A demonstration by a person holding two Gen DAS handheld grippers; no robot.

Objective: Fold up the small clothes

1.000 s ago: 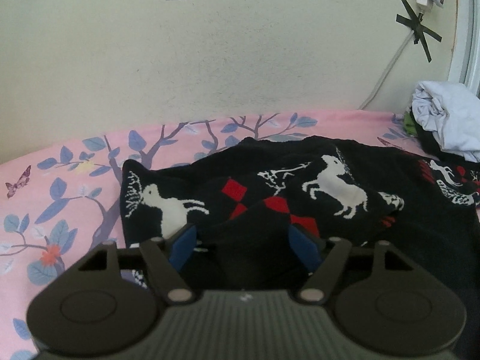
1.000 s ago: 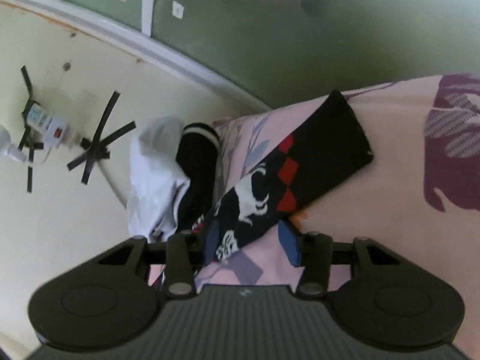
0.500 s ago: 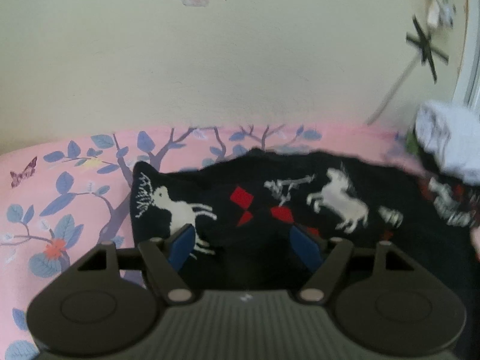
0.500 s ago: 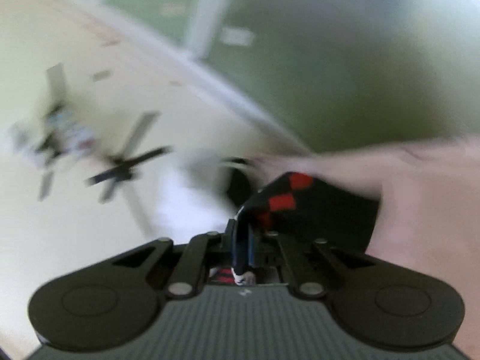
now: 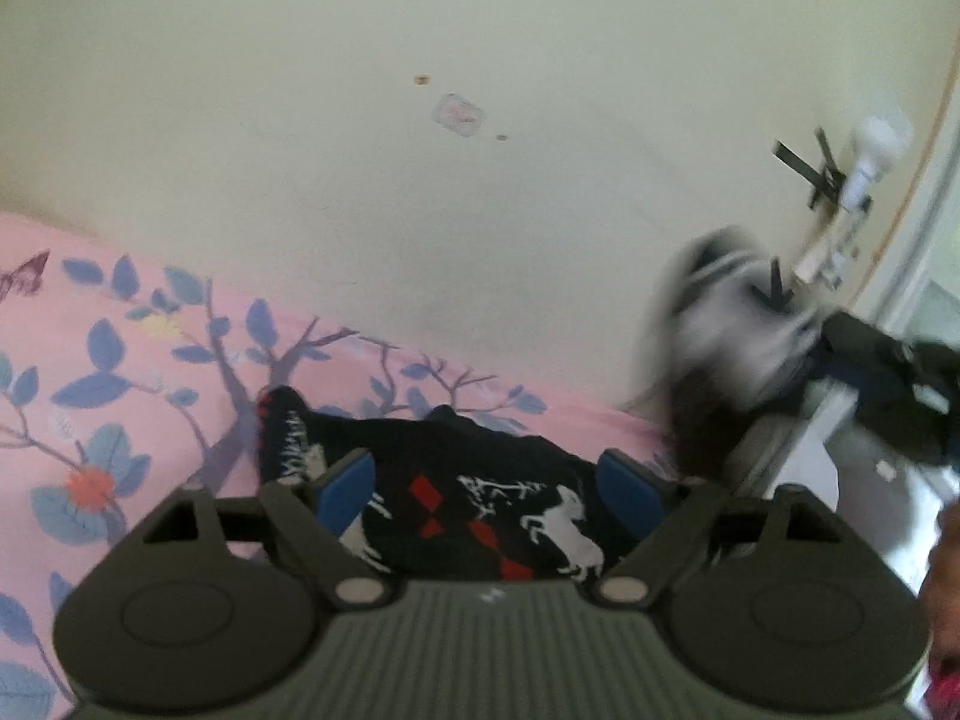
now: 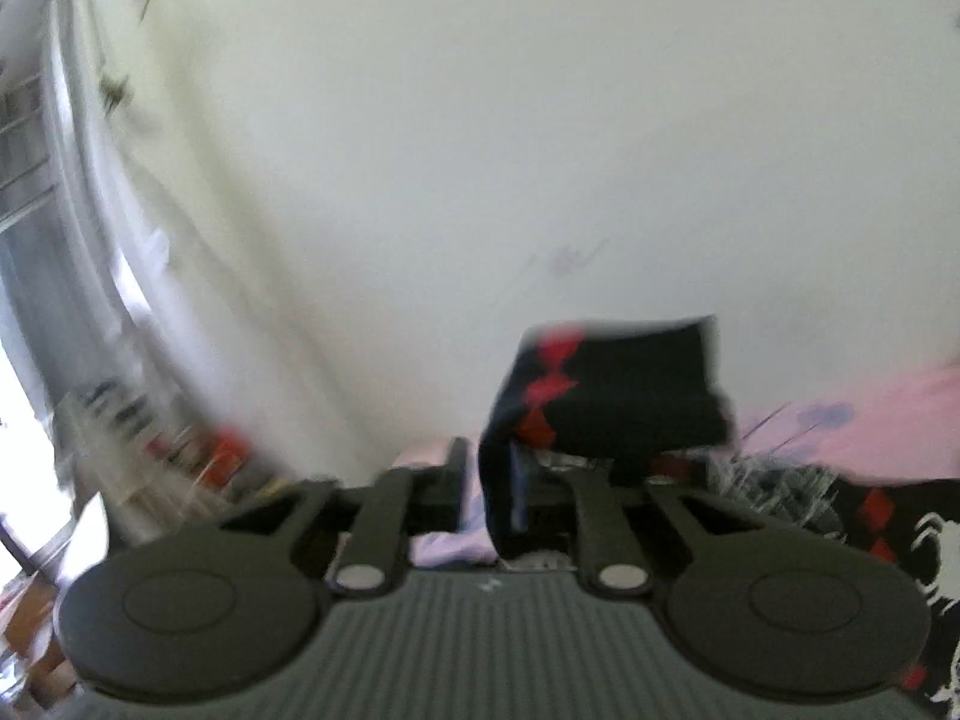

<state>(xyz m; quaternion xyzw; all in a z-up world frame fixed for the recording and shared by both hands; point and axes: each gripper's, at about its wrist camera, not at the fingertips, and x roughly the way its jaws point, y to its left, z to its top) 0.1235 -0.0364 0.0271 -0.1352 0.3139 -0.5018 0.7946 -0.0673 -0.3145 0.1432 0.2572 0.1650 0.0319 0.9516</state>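
A black sock (image 5: 480,498) with white deer and red diamonds lies on the pink floral sheet (image 5: 120,396). My left gripper (image 5: 485,480) hovers just over it. Its jaws are opening and its blue pads (image 5: 345,486) stand wide on either side, not pressing the sock. My right gripper (image 6: 510,468) is lifted in front of the wall and holds a matching black sock (image 6: 612,384) with red diamonds. That sock sticks up and to the right from between the nearly closed jaws, which are beginning to open. The right wrist view is blurred. The patterned sock (image 6: 840,516) on the bed shows at its lower right.
A cream wall (image 5: 480,180) rises right behind the bed. A blurred grey and black shape (image 5: 738,324) is at the right, and I cannot tell what it is. A taped power strip (image 5: 840,192) hangs near a window frame (image 5: 924,240). Pale cloth (image 6: 444,546) lies under the right gripper.
My right gripper closed on a black sock, lifted it off the sheet and swung it up toward the wall, rolling. My left gripper rose, tilted and spread its pads wider over the patterned sock.
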